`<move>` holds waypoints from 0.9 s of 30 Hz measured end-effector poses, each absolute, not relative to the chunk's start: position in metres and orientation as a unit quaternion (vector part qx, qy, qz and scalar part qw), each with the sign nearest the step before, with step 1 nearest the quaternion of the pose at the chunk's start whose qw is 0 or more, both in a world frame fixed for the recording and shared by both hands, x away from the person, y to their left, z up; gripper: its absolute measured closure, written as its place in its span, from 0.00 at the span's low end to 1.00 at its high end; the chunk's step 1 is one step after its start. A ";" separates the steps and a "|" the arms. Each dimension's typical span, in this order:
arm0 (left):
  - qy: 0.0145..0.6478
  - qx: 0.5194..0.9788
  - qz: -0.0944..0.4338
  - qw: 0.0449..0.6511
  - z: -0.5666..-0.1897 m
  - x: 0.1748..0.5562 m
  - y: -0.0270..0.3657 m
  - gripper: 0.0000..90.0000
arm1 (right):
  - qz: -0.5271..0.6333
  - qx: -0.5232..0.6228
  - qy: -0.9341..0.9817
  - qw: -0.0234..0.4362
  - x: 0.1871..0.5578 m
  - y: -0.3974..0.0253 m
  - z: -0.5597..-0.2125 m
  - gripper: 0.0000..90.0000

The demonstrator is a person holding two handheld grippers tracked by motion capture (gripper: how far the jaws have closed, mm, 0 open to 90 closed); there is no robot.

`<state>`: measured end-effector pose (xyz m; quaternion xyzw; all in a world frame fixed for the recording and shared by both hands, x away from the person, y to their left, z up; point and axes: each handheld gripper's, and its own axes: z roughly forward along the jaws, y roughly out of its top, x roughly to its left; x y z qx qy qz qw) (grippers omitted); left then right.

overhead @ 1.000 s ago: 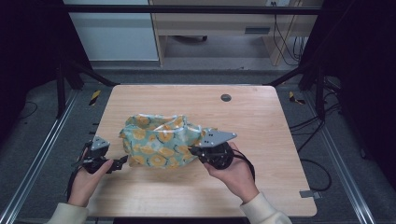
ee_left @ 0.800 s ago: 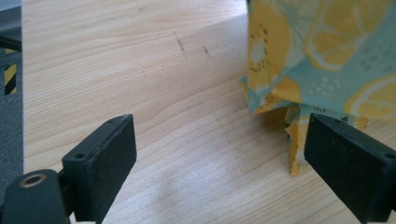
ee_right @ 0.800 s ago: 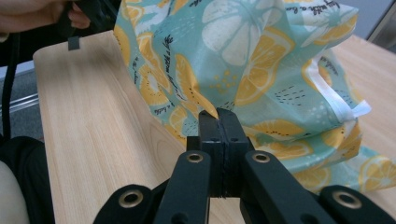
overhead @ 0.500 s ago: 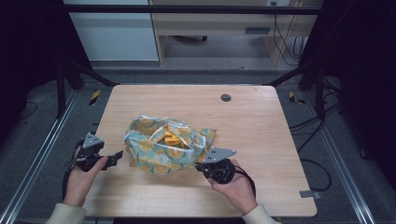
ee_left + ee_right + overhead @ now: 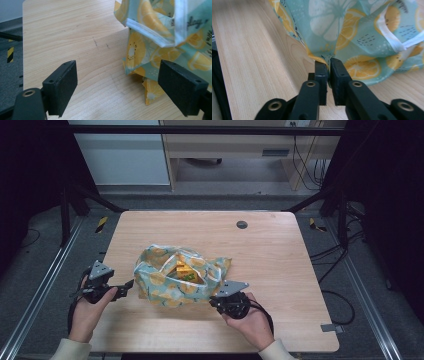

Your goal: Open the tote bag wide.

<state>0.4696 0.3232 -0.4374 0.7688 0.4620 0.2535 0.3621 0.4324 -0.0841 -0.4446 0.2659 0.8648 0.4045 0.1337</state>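
Observation:
A teal cloth bag [image 5: 165, 282] printed with yellow citrus slices lies crumpled in the middle of the wooden table [image 5: 280, 265], its mouth open upward. Something orange and green [image 5: 183, 272] shows inside. My right gripper [image 5: 214, 301] is at the bag's near right corner, shut on a fold of the cloth [image 5: 322, 58]; the right gripper [image 5: 328, 66] view has the bag [image 5: 352, 30] bulging just beyond the jaws. My left gripper [image 5: 127, 287] stands open just left of the bag. In the left gripper [image 5: 117, 87] view the bag [image 5: 155, 37] hangs past the right jaw, not between them.
A small black round grommet [image 5: 242, 224] is set in the table's far side. Bare wood stretches right of the bag and along the near edge. Metal frame rails [image 5: 40, 290] run along both sides of the table, with cables on the floor at the right.
The bag was bunched up and is now spread with its mouth open. My right gripper drew back toward the near edge with the cloth; the left gripper shifted slightly left, off the bag.

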 end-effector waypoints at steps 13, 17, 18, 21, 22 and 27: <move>0.465 0.768 0.251 0.363 -0.437 0.469 0.324 0.17 | 0.440 0.302 0.830 0.163 0.427 -0.111 -0.411 0.50; 0.462 0.768 0.246 0.368 -0.433 0.469 0.323 0.17 | 0.443 0.300 0.826 0.175 0.431 -0.111 -0.397 0.54; 0.461 0.768 0.246 0.370 -0.430 0.469 0.324 0.18 | 0.444 0.302 0.825 0.178 0.434 -0.110 -0.392 0.56; 0.453 0.769 0.254 0.372 -0.417 0.470 0.324 0.19 | 0.439 0.293 0.829 0.185 0.445 -0.097 -0.376 0.58; 0.453 0.769 0.254 0.372 -0.417 0.470 0.324 0.19 | 0.439 0.293 0.829 0.185 0.445 -0.097 -0.376 0.58; 0.436 0.771 0.255 0.387 -0.397 0.470 0.322 0.21 | 0.426 0.274 0.841 0.191 0.472 -0.061 -0.353 0.55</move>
